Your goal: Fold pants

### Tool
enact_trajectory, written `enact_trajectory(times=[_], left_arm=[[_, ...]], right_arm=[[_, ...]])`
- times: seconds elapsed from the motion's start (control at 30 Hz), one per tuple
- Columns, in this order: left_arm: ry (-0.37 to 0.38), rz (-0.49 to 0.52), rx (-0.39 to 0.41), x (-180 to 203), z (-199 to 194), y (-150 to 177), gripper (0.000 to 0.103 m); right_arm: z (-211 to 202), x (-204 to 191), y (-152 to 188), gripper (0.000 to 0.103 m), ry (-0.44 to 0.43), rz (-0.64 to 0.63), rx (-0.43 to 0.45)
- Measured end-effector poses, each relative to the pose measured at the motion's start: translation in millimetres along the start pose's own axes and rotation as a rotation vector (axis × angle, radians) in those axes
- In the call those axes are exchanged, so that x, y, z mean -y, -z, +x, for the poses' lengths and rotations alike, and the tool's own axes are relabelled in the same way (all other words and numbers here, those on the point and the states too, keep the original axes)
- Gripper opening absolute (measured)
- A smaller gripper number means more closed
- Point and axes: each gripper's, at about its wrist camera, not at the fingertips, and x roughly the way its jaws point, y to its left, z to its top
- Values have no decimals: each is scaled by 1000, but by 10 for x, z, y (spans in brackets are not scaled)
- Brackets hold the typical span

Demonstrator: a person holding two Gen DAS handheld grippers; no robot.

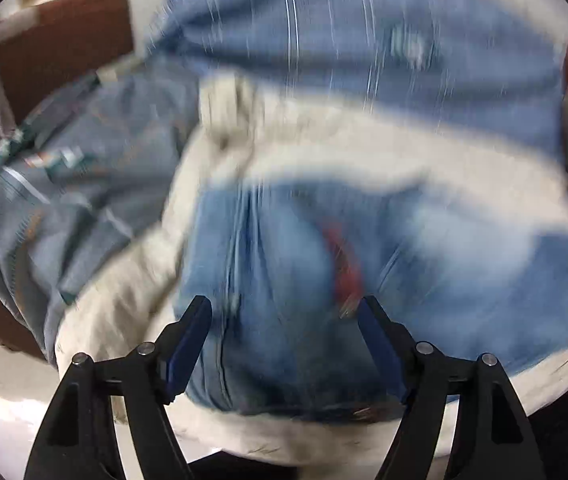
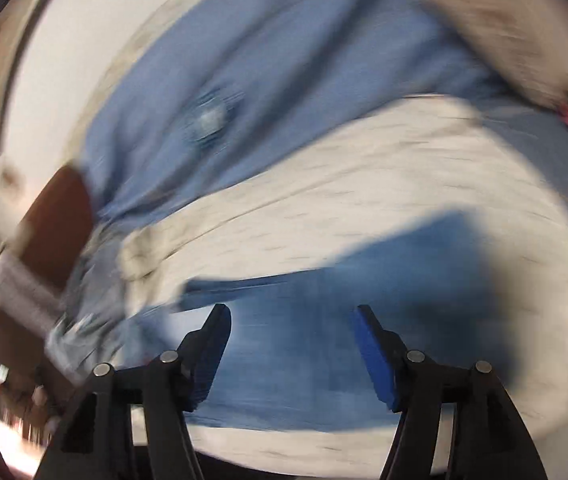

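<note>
Blue denim fills the lower centre of both wrist views: the pants (image 1: 284, 280), lying bunched on a pale cream cover (image 1: 324, 148), heavily blurred. In the left wrist view a red mark (image 1: 342, 264) shows on the denim just above the right-hand finger; what it is, cannot tell. The left gripper (image 1: 286, 308) stands with jaws apart over the denim, nothing pinched between the blue pads (image 1: 190, 344). The right gripper (image 2: 290, 316) is likewise spread, its pads clear of the cloth, denim in the gap behind. A second blue fabric (image 2: 244, 60) crosses the upper frame. A brown chair back (image 1: 68, 44) sits at upper left, grey-blue patterned cloth (image 1: 64, 184) below it.
</note>
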Motion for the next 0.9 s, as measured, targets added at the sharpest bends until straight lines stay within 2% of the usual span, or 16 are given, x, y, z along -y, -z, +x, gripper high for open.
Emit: enact_trajectory(times=[0.03,0.1,0.17,0.27,0.37,0.43,0.5,0.6,0.67,0.73,0.8,0.9], left_arm=[[-14,9,-51,-1,176,93,77],[18,-38,-3,-94,217,217,83],[35,-41,12,-137,210,244,84],[53,-36,26,-180,231,259,87],[64,-27,43,-215,238,286,89],[75,-28,51,-213,226,302,89],[80,-22,57,-205,252,288,89],[89,-21,59,-217,251,281,89],[94,-21,62,-228,235,292,89],[97,-17,66,-235,231,294,89],[98,-20,73,-238,217,296,89],[98,-19,79,-232,204,292,89]], right_arm=[[145,-187,-49,67,-30,-47,-33],[517,-615,-160,67,-65,-178,-104],[937,-987,-226,65,-58,-302,-183],[1628,-1434,-271,57,-29,-430,-281],[2094,-1565,-266,49,9,-481,-354],[2327,-1578,-216,39,33,-514,-427],[2469,-1583,-127,37,46,-546,-479],[2647,-1599,-38,16,121,-615,-536],[2628,-1677,-10,8,154,-681,-523],[2525,-1794,-33,2,196,-748,-452],[2400,-1876,-160,2,216,-753,-353],[2525,-1825,-216,2,230,-729,-348]])
